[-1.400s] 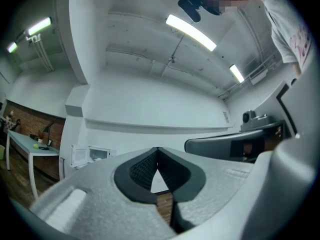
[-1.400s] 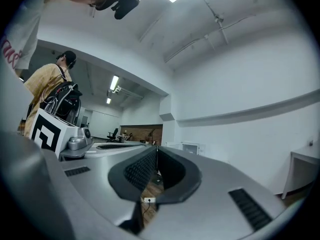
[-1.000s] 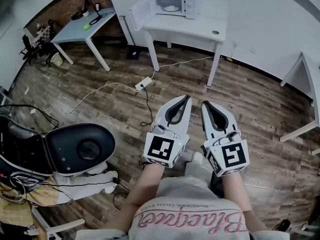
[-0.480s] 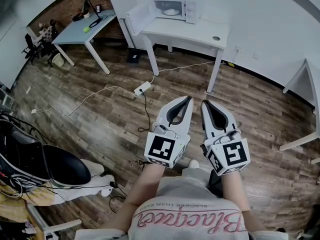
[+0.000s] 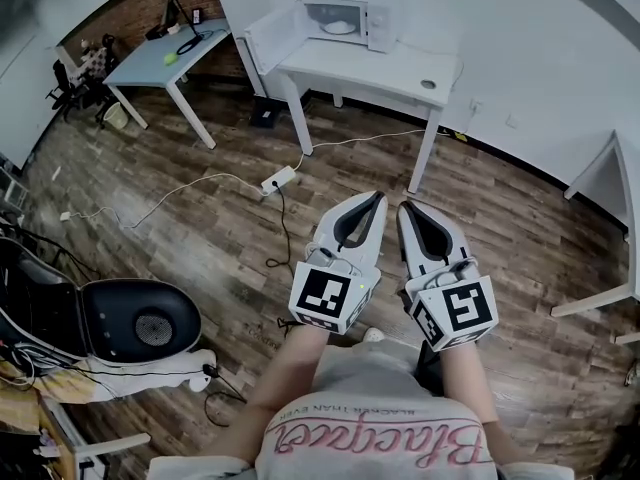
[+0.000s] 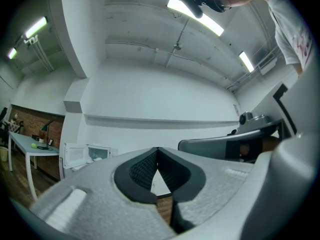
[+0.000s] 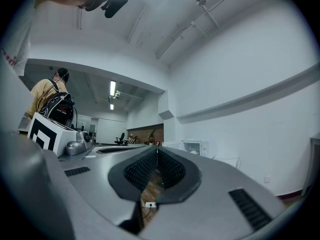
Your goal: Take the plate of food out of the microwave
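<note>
My left gripper [image 5: 377, 197] and right gripper [image 5: 404, 208] pinched shut, empty, centre frame, open microwave [image 5: 362, 8] holding plate [image 5: 339, 27] top centre

The microwave [image 5: 340, 16] stood at the far left corner of the white table [image 5: 385, 68]. Its door [image 5: 268, 36] was swung wide to the left, leaving the cavity mouth unblocked. The table's near half lay free, with only a small round thing [image 5: 428, 84] near its right edge. On the floor before the table's left legs lay a power strip [image 5: 273, 180] and a black cord [image 5: 284, 228]. An office chair [image 5: 135, 318] stood well off left.
</note>
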Demonstrator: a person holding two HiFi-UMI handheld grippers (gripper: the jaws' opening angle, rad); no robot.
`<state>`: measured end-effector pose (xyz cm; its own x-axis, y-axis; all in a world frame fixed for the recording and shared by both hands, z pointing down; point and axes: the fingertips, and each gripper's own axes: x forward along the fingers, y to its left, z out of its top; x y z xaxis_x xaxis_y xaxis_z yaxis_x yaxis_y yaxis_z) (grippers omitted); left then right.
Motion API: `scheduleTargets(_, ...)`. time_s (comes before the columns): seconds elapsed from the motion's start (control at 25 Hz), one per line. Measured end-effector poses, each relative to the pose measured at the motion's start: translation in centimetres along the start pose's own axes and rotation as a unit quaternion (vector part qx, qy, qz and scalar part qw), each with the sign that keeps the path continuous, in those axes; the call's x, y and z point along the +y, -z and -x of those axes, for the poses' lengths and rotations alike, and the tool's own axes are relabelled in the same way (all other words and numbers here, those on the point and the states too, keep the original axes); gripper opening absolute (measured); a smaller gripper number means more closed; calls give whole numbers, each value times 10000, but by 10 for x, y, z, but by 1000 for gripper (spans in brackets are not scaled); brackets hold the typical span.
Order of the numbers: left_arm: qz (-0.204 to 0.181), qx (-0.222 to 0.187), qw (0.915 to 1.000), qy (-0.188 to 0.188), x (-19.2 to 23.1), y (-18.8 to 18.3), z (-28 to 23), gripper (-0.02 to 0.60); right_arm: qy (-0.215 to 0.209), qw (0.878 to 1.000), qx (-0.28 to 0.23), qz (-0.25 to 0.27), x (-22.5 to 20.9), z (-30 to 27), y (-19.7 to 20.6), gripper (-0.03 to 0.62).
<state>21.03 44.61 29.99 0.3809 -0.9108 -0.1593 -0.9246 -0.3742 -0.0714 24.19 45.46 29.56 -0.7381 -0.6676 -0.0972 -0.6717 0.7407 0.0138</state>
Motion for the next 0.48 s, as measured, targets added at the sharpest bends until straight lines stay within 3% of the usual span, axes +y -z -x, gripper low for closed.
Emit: scheduleTargets(0.48,101,89,9998,-131,1,9,-32,5,-290,9996,-12,-24,-24,-12,4,14)
